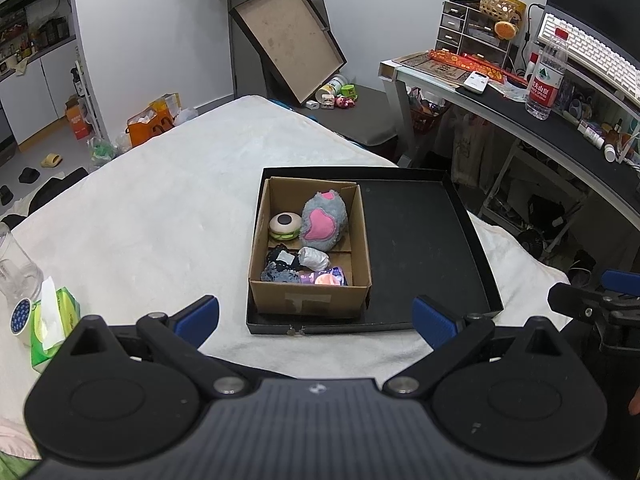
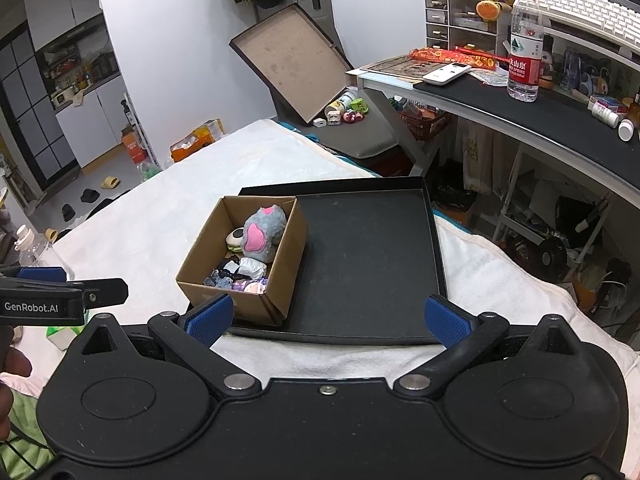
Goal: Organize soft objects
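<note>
Surface: white fleecy blanket (image 1: 168,208) spread under everything, running ahead of both grippers.
Tray: shallow black rectangular box lid (image 1: 424,240), straight ahead of the left gripper, ahead and slightly left of the right one; its right half is bare.
Box: open brown corrugated cardboard box (image 1: 308,300) standing in the tray's left half, long axis pointing away from the grippers; a low divider splits it into a far and a near compartment.
Far compartment: grey plush paw with pink pads (image 1: 323,221), lying lengthwise away from the grippers; just left of it, touching, a small cream squishy burger toy with a dark spot (image 1: 285,226).
Near compartment: white crumpled soft bundle (image 1: 314,258), dark blue-grey knitted bundle (image 1: 277,270), purple and pink printed soft packet (image 1: 326,279), packed close together.
Left gripper (image 1: 316,322): blue-padded fingers spread wide, holding nothing; the box lies directly ahead between the finger lines, so this looks the nearer hand.
Right gripper (image 2: 327,318): fingers spread wide, empty; the box lies ahead-left, by its left finger.
Progress (judgement): soft items appear already gathered in the box.
Writing: "GenRobot.AI" on the left gripper's side, seen from the right wrist.
Writing, other: clear water bottle with red label (image 2: 524,46), far right on the desk; Chinese characters, too small to read surely.
</note>
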Demonstrator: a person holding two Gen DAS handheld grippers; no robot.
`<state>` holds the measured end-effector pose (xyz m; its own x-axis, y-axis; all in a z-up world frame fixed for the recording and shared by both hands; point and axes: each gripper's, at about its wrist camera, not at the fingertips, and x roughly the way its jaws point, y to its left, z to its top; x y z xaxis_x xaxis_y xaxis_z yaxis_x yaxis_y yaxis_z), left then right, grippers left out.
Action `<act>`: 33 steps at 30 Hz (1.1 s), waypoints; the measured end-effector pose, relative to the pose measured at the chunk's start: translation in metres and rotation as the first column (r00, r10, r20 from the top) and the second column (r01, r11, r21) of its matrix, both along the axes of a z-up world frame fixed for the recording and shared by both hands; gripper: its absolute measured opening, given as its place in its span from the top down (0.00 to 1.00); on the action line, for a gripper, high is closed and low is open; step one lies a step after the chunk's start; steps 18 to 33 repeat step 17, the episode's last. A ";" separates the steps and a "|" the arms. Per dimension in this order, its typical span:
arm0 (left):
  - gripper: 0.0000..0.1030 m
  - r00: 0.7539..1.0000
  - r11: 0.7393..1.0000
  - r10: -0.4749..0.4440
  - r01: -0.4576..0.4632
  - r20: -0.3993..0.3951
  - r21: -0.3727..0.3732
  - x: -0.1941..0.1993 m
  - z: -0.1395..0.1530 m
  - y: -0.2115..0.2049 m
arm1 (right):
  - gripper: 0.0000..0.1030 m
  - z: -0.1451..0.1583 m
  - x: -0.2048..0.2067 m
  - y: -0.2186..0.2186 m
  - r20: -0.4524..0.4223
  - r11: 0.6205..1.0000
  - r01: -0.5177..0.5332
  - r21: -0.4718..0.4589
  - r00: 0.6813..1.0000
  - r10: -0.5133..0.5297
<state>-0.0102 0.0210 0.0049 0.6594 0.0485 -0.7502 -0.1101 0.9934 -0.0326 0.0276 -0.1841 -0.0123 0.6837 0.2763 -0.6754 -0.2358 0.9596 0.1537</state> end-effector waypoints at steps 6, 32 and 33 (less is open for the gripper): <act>0.01 1.000 1.000 -0.007 0.007 0.002 -0.006 0.000 0.000 0.000 | 0.00 -0.001 0.001 0.000 -0.008 1.000 -0.002 -0.001 1.000 0.002; 0.01 1.000 1.000 -0.015 0.015 0.001 -0.016 0.004 -0.002 -0.002 | 0.00 -0.006 0.006 0.001 -0.022 1.000 0.000 -0.007 1.000 0.000; 0.01 1.000 1.000 -0.015 0.015 0.001 -0.016 0.004 -0.002 -0.002 | 0.00 -0.006 0.006 0.001 -0.022 1.000 0.000 -0.007 1.000 0.000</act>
